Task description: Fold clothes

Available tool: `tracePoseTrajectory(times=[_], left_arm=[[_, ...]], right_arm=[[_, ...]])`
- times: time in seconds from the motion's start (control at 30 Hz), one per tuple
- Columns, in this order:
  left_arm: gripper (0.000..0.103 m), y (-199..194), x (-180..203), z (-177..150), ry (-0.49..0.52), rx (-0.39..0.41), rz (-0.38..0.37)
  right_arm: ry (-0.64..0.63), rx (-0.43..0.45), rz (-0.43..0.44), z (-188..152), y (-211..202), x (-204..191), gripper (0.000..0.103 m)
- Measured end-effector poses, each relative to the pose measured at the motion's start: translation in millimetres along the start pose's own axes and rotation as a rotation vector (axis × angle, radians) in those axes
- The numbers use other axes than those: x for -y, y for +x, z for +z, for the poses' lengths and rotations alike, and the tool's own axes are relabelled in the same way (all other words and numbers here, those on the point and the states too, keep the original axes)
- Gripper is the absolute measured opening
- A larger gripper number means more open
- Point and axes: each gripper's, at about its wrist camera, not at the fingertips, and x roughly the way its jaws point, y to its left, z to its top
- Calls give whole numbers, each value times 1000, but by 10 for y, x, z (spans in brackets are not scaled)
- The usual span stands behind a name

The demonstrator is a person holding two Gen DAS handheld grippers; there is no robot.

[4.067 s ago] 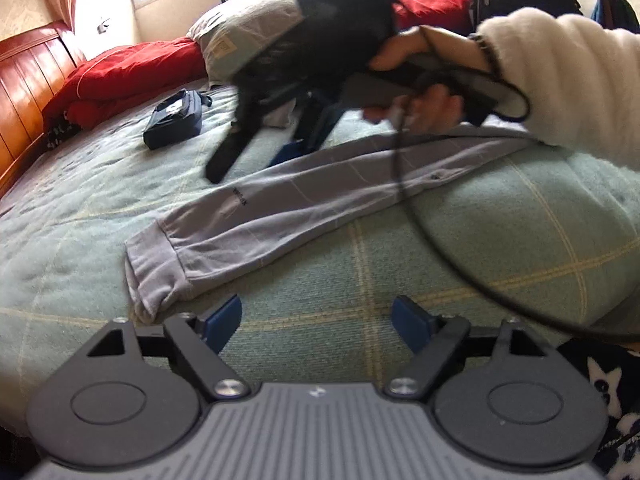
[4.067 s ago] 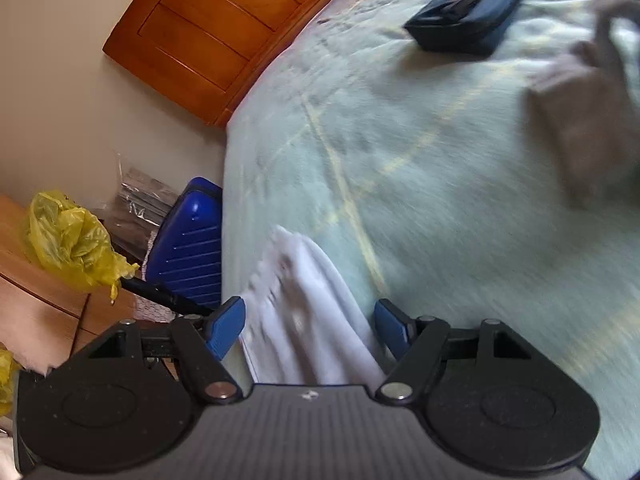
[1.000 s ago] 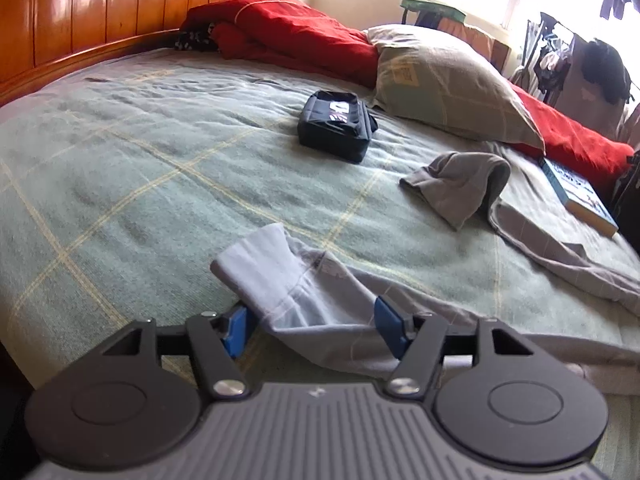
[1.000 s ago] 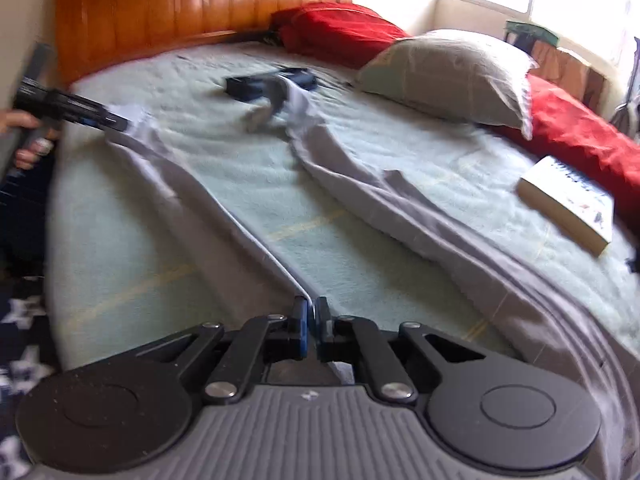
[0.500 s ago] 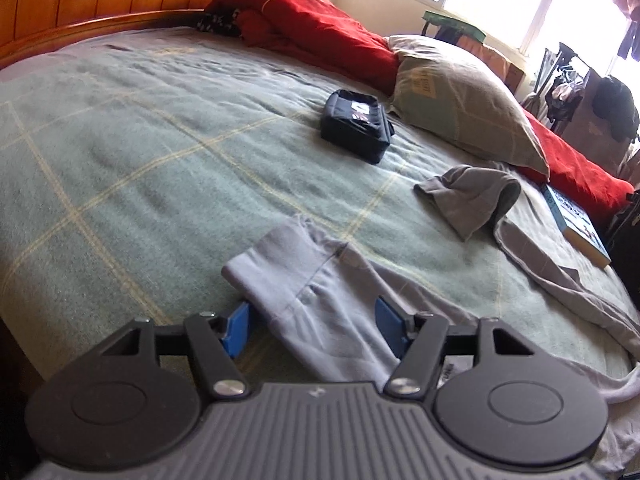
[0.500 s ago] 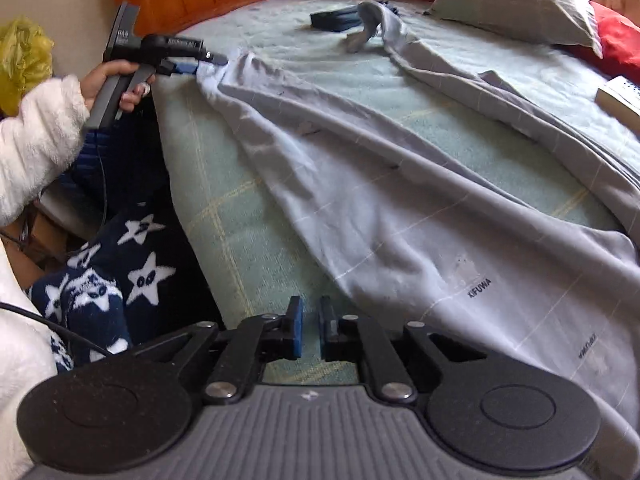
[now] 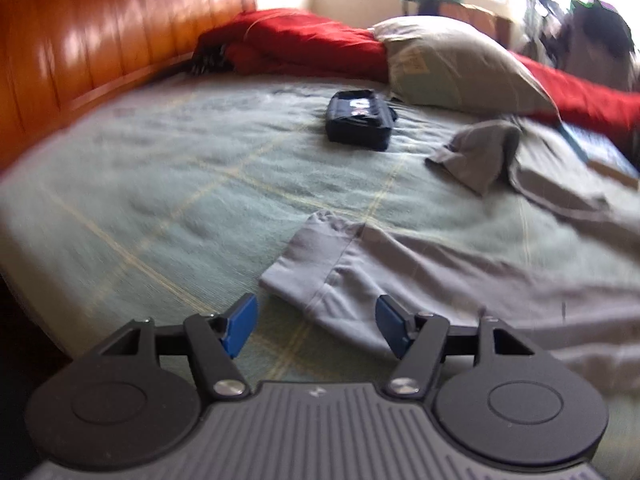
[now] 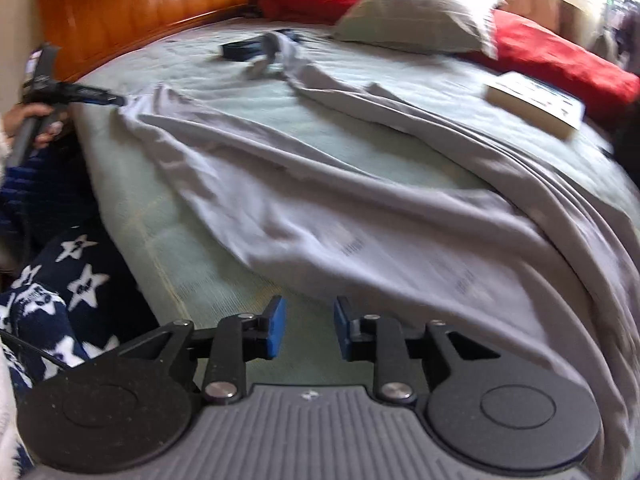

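Observation:
A grey long-sleeved garment lies spread across the green checked bed. In the left wrist view its near cuff lies just ahead of my left gripper, which is open and empty; the other cuff lies bunched farther back. My right gripper is open a little and empty, just short of the garment's body edge. The left gripper also shows in the right wrist view, at the sleeve end.
A dark blue pouch lies mid-bed. A grey pillow and red bedding lie at the back, a book at the right. The wooden headboard runs along the left. My star-patterned legs are beside the bed edge.
My left gripper has let go of the cuff and drawn back; the cuff now lies on the bed. My right gripper has opened and released the garment's edge.

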Motion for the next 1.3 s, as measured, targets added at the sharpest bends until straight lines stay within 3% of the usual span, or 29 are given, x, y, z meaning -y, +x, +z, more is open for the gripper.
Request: tracePoseTrajectory(times=[0.17,0.33,0.57,0.73,0.93,1.17,1.2,1.27,1.3], left_arm=[[73,-433,346,-88,204,66,47],[78,-716,949,-231,400,121,-62],[79,-1069,1815,-441,668,196,-218],[81,-1136,2501,-630,836,247,-319],[81,-1205,2975,-759,906,255,-433],[81,-1238,3213,-768,838,225,-526],[82,-1245,3224,-777,828,224,-535],[82,-1264,3242,-796,810,221,-550],[82,-1274,3251,-805,801,219,-558]], right_arm=[[93,22,-88,-368,-272,141,41],[199,41,-207,-710,-437,367,41],[43,-8,-507,-853,-410,401,42],[-98,-81,-599,-869,-232,402,44],[-223,-111,-674,-782,29,406,49],[-226,-71,-660,-643,171,568,47],[-217,-64,-656,-637,175,579,42],[-216,-65,-645,-644,170,532,17],[-224,-72,-649,-657,161,486,14]])
